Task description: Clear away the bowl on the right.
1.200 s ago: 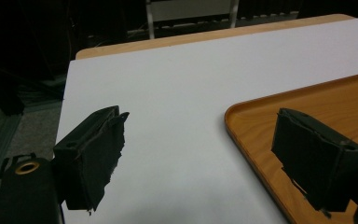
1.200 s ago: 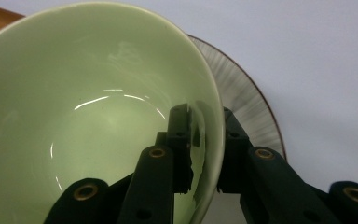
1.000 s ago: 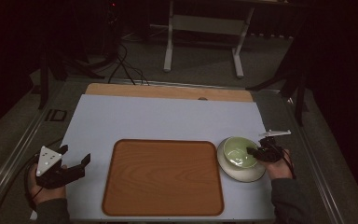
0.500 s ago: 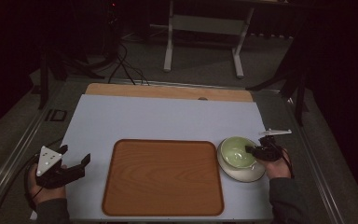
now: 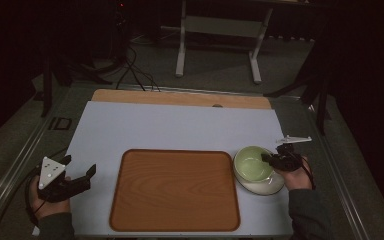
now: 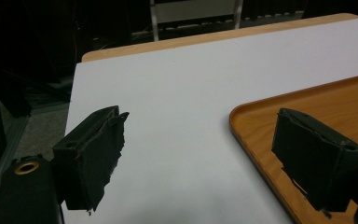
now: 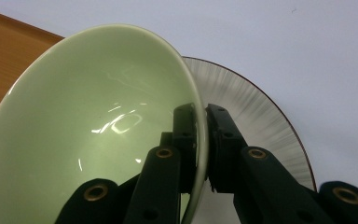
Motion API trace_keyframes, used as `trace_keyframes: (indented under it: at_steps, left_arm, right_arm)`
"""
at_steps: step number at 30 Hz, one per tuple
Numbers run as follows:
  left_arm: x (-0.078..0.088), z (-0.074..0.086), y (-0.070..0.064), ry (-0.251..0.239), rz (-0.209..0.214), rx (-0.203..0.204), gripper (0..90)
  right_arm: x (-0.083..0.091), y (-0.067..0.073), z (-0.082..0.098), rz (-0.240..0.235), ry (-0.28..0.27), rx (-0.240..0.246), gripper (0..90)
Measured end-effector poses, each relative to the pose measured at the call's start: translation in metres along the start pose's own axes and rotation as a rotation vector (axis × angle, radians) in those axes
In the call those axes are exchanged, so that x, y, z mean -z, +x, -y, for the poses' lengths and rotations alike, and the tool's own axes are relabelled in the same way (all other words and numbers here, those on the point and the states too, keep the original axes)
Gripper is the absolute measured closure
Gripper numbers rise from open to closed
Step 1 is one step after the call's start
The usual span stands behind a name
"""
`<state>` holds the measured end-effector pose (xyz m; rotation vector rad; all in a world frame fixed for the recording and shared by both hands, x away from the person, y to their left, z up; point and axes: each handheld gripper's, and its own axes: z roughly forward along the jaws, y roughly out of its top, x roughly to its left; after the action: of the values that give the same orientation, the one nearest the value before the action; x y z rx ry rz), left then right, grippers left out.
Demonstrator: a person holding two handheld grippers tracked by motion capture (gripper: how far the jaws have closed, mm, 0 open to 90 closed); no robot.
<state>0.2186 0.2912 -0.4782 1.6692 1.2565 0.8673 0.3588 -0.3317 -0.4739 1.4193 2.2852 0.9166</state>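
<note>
Both hands low — right tongs (image 7: 200,140) pinch bowl (image 7: 93,130) rim (tilted).

The room is dim, its far side nearly black; only the white table (image 5: 180,130) catches soft overhead light, with faint shadows. In the right gripper view, glare streaks gleam inside the green bowl (image 7: 88,116). Near jaws look slightly soft.

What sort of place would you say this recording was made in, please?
Probably a lab or studio data-collection bench: a white table in a dark room, cables on the floor, and a metal stand behind it.
</note>
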Motion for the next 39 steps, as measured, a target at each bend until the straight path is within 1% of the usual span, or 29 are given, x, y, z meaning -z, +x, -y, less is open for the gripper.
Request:
trace_keyframes:
  at_steps: [4,6,15,26,32,39]
  left_arm:
    - [0.0,0.0,0.0,0.0,-0.001,0.002,16.4]
    - [0.0,0.0,0.001,0.0,-0.001,0.003,16.4]
    - [0.001,0.0,0.001,-0.005,-0.006,0.003,16.4]
    - [0.001,0.0,0.001,-0.008,-0.007,0.009,16.5]
    - [0.001,0.0,0.001,-0.008,-0.009,0.011,16.4]
    - [0.001,0.0,0.001,-0.01,-0.011,0.012,16.4]
  right_arm:
    - [0.001,0.0,0.001,-0.01,-0.007,-0.005,83.0]
    - [0.002,0.0,0.0,-0.007,-0.01,-0.006,82.9]
    - [0.005,0.002,-0.004,-0.009,-0.016,0.005,82.9]
    - [0.012,0.008,-0.013,-0.001,-0.031,0.034,82.9]
    - [0.015,0.01,-0.018,-0.009,-0.043,0.037,82.9]
    - [0.017,0.015,-0.024,-0.008,-0.044,0.058,82.9]
